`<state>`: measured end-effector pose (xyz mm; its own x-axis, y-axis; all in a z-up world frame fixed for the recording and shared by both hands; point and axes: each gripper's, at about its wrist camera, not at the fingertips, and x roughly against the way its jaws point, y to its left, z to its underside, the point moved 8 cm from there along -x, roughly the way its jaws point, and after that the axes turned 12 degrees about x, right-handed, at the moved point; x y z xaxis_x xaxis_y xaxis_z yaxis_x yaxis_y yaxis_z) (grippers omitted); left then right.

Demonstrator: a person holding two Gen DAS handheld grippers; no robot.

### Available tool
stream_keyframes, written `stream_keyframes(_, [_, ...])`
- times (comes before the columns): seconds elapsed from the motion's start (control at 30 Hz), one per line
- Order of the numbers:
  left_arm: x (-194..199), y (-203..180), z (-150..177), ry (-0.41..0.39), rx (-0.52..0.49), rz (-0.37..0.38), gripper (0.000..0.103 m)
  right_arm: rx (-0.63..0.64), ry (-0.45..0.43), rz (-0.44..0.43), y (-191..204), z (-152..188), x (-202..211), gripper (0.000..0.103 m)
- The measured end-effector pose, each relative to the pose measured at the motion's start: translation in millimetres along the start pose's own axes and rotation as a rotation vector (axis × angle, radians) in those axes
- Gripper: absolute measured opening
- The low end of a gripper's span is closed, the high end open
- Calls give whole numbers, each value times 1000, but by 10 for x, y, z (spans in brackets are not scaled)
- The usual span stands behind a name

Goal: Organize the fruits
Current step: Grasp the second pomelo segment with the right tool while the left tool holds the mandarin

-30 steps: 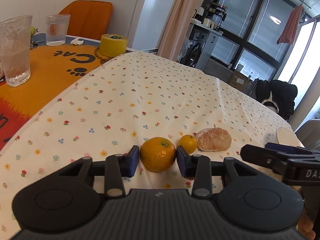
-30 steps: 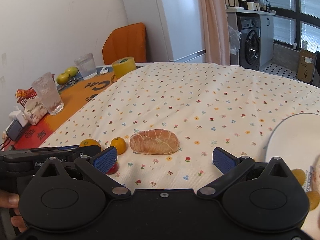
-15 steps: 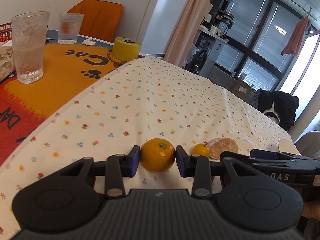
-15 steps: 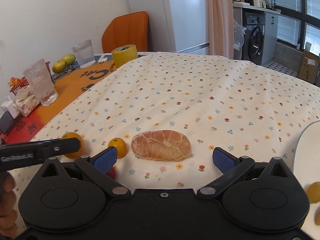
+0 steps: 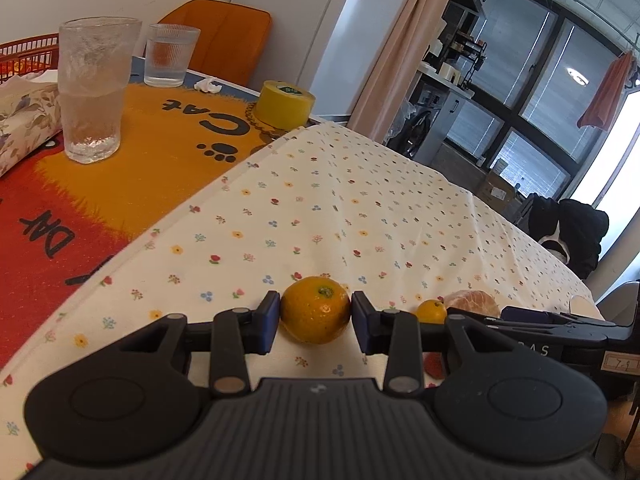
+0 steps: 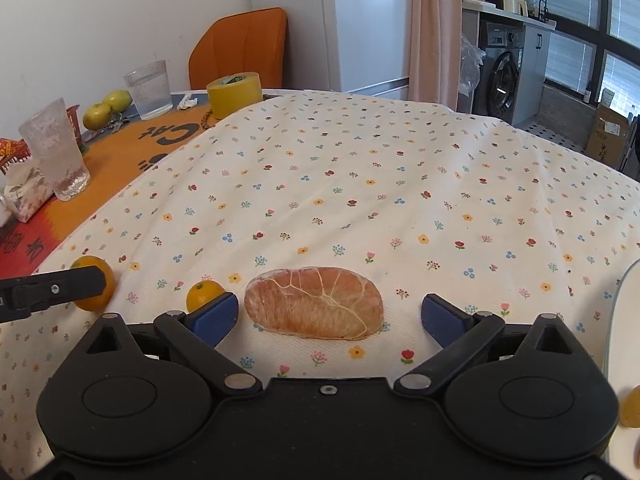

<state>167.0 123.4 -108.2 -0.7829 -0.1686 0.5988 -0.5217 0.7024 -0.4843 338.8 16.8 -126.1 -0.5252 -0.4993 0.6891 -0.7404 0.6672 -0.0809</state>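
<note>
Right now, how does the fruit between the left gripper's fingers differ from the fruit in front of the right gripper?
The mandarin is whole, round and bright orange, with its green stem end showing; the peeled citrus piece is skinless, elongated, pale pink-orange with white pith lines. The left gripper pinches the mandarin; the right gripper is open around the peeled piece without touching it. Both rest on the floral tablecloth.

1. Left wrist view looks low and close across the tabletop [image 5: 360, 200] toward the windows.
2. Right wrist view likewise, facing the chair [image 6: 240, 46].
3. Both share the tape [image 5: 285, 105], near the chair.
</note>
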Motion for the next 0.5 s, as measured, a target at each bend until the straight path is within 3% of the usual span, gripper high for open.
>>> stream_keyframes(0.13, [24, 16, 0, -1, 4, -1, 37, 35, 16, 26, 55, 4, -34, 100])
stream_keyframes(0.23, [32, 19, -5, -3, 5, 2, 37, 42, 25, 51, 71, 3, -33, 95])
stream_keyframes(0.4, [110, -4, -7, -14, 8, 14, 37, 52, 21, 50, 74, -45, 2, 69])
stream_keyframes(0.5, [169, -27, 1, -18, 3, 22, 37, 47, 27, 44, 67, -46, 29, 67])
